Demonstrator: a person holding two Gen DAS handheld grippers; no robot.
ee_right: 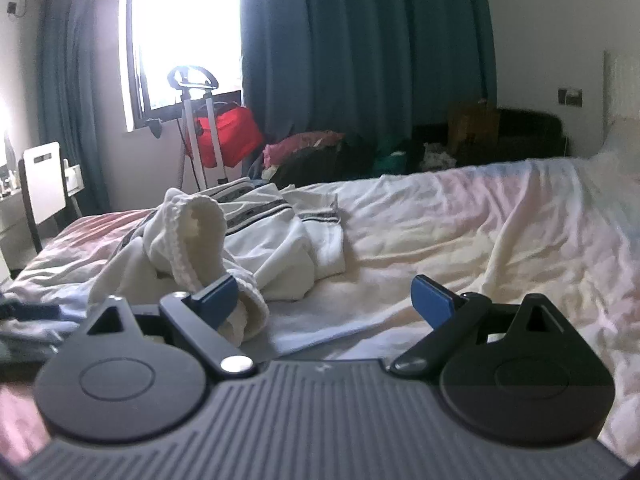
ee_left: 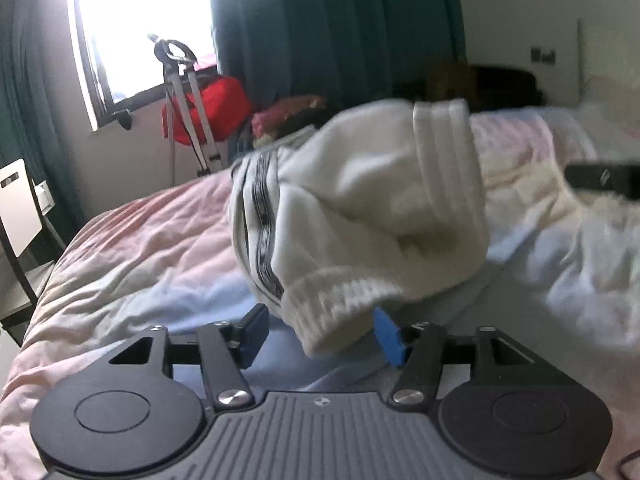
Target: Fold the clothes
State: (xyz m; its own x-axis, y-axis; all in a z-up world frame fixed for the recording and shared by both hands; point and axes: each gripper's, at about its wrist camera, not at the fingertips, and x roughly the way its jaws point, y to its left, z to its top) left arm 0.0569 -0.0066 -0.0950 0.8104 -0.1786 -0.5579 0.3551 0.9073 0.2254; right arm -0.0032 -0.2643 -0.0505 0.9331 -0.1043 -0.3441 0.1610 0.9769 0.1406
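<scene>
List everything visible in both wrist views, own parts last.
sweater: 1, white with dark patterned stripe, crumpled on the bed
ribbed cuff: 1, white, between the left gripper's pads
bed cover: 1, pale pink and white, wrinkled
curtains: teal, beside the window
window: 1, bright, back left
red bag: 1, on a metal stand below the window
chair: 1, white back, far left
left gripper: open, blue pads either side of the cuff
right gripper: open, over the bed
</scene>
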